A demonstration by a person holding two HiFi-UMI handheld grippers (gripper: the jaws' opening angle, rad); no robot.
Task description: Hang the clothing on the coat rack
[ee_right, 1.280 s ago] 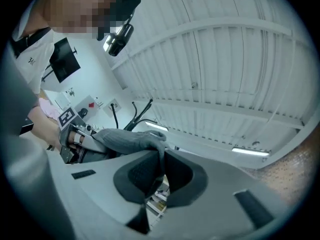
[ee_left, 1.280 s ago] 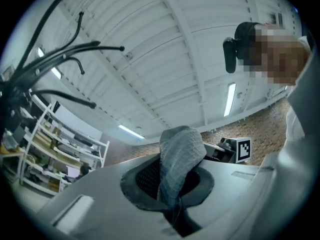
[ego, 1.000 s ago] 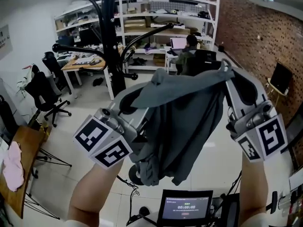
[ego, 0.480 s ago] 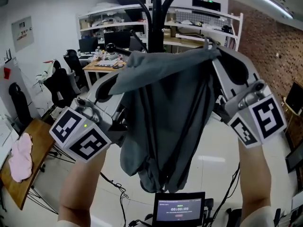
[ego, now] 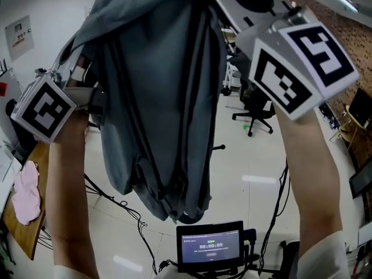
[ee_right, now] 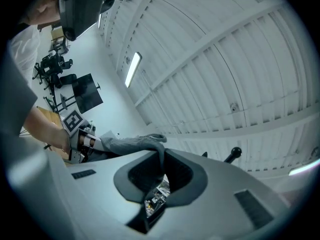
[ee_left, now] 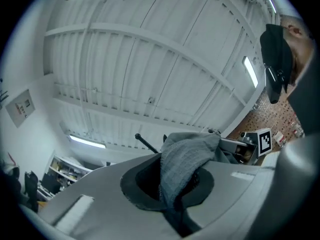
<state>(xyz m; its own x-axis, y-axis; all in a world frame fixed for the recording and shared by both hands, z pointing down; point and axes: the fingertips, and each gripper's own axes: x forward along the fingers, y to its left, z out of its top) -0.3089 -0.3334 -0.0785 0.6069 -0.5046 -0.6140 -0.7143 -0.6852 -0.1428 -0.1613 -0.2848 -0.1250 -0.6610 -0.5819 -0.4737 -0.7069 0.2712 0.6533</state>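
A grey garment (ego: 157, 109) hangs in long folds from both raised grippers and fills the upper middle of the head view. My left gripper (ee_left: 172, 194) is shut on a bunched corner of the grey cloth (ee_left: 187, 156). My right gripper (ee_right: 161, 176) is shut on a thin edge of the same cloth (ee_right: 132, 144), which stretches across to the other gripper. Both point up at the ceiling. A black coat rack peg (ee_left: 145, 143) shows just past the left jaws, and a knob-tipped peg (ee_right: 233, 154) lies right of the right jaws. The garment hides the rack's pole in the head view.
Below me stands a small screen (ego: 210, 246) with cables (ego: 116, 205) on the floor. A pink cloth (ego: 26, 193) lies on a wooden table at the left. An office chair (ego: 256, 106) stands behind, and a brick wall (ego: 349, 68) is at the right.
Both grippers have lifted the garment from chest height to overhead. The coat rack, plain in the earlier head views, is now hidden behind the cloth.
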